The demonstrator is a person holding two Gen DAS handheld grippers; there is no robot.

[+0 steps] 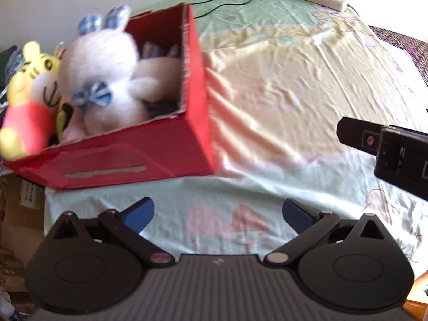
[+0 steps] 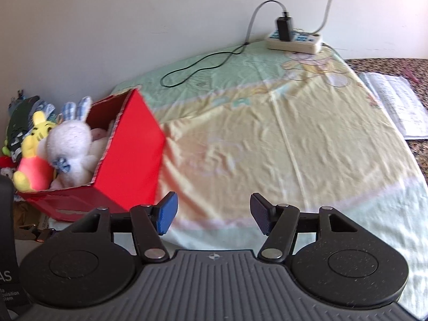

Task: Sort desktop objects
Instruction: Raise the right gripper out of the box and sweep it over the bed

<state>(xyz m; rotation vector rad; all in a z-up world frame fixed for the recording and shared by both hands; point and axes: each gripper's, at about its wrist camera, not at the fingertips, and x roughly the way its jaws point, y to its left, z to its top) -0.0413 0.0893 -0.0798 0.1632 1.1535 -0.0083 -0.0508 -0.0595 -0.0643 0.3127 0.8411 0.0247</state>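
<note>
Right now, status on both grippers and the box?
Left gripper open, empty. Right gripper open, empty. Red box holds the white rabbit and other plush toys. Cloth ahead bare; nothing in the way.

Left claw [image 1: 218,218] and right claw [image 2: 214,216] both tilted downward, blue pads apart, nothing between them.

Home setting, likely bedroom: surface draped in cartoon-print sheet [image 2: 281,139], plush toys [image 1: 101,75] in red box [image 1: 149,155], power strip [image 2: 294,40] against white wall.
</note>
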